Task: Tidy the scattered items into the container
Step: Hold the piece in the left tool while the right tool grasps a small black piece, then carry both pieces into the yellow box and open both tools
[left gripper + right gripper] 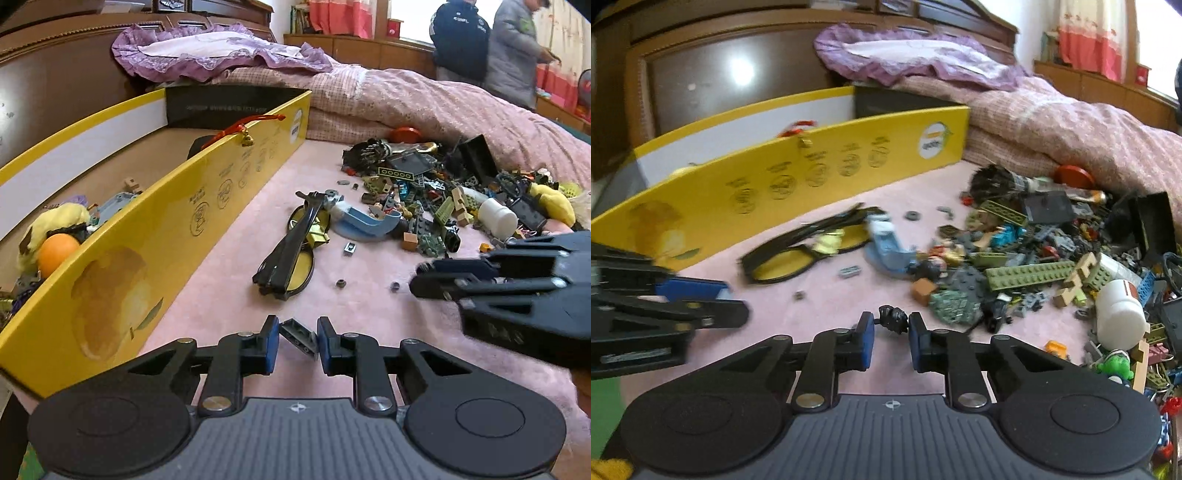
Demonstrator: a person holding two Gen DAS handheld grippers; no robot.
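- While both views looked across a pink bedspread (236,258), a wooden headboard (55,92) and a purple pillow (207,51) stood behind the yellow box (155,236).
- The left gripper (298,339) pinched a grey brick (300,338) between its blue pads, just right of the box.
- The right gripper (891,332) clasped a small black piece (894,318), its shape hard to make out.
- The toy pile (1052,258) lay well right of the box, cut off at the frame edge.
- Yellow-lensed glasses (291,251) rested between box and pile.
- Two people (487,44) stood at the far wall, heads cropped.

The pink bed (221,258) carries the yellow box (155,221), glasses (288,254) and a brick pile (443,195).
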